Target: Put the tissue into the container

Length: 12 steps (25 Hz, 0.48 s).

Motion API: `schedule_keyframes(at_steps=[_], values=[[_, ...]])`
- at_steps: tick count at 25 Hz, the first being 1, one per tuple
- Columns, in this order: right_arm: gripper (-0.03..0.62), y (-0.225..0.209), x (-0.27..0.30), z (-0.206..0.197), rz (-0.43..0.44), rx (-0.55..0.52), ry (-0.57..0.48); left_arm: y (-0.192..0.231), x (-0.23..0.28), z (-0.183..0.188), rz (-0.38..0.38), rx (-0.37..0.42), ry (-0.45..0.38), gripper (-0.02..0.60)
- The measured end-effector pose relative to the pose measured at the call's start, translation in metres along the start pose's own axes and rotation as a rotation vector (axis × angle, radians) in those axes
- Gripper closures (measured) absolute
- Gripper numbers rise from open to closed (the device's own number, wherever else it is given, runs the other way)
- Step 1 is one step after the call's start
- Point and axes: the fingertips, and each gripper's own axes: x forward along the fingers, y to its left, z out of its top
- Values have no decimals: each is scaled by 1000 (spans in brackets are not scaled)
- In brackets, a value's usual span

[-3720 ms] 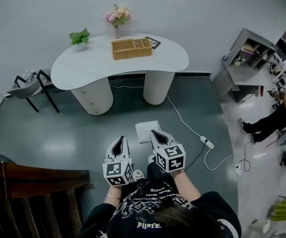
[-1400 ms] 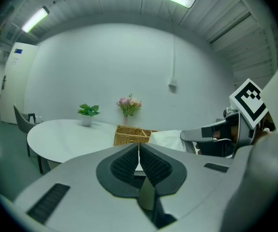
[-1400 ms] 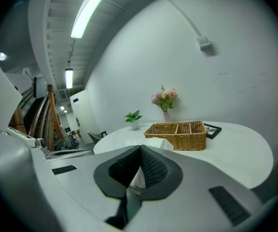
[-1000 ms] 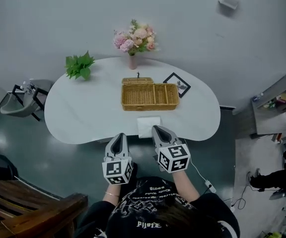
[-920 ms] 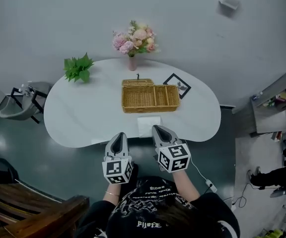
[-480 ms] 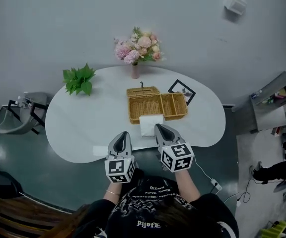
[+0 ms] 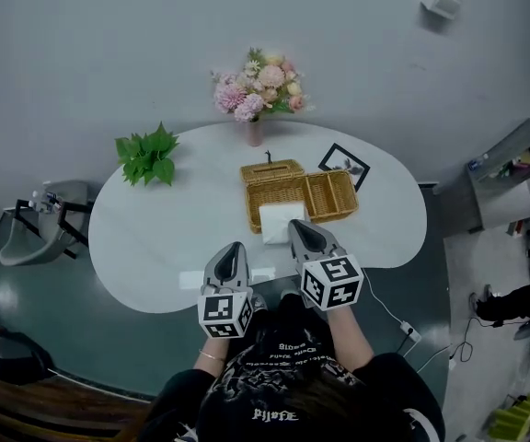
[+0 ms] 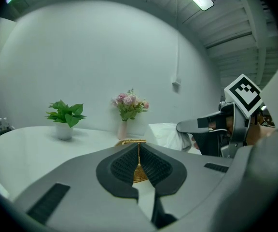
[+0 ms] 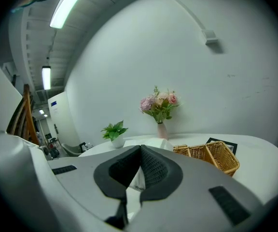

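A white tissue pack (image 7: 280, 220) hangs from my right gripper (image 7: 293, 226), which is shut on its near edge; the pack sits over the front rim of the wicker basket (image 7: 316, 194) on the white table (image 7: 145, 238). In the right gripper view the tissue (image 9: 154, 143) shows past the closed jaws of my right gripper (image 9: 140, 149), with the basket (image 9: 211, 156) to the right. My left gripper (image 7: 231, 250) floats over the table's front edge, shut and holding nothing. The left gripper view shows my left gripper (image 8: 139, 146) closed, and the tissue (image 8: 165, 134) beside it.
A green potted plant (image 7: 147, 155) stands at the table's left. A vase of pink flowers (image 7: 258, 86) and a black picture frame (image 7: 344, 166) stand behind the basket. A chair (image 7: 44, 215) is on the floor at left, a grey shelf (image 7: 513, 168) at right.
The person has walked from the floor up to the table. Both grippers now reach over its front edge, and the tissue has moved forward to the basket's front rim.
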Motion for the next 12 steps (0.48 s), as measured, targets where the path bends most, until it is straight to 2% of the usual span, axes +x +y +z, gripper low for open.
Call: schedule_keyframes(at_steps=[12], values=[[571,-11,33,21,56,9,27,12,12,15,71,-16,-13,555]])
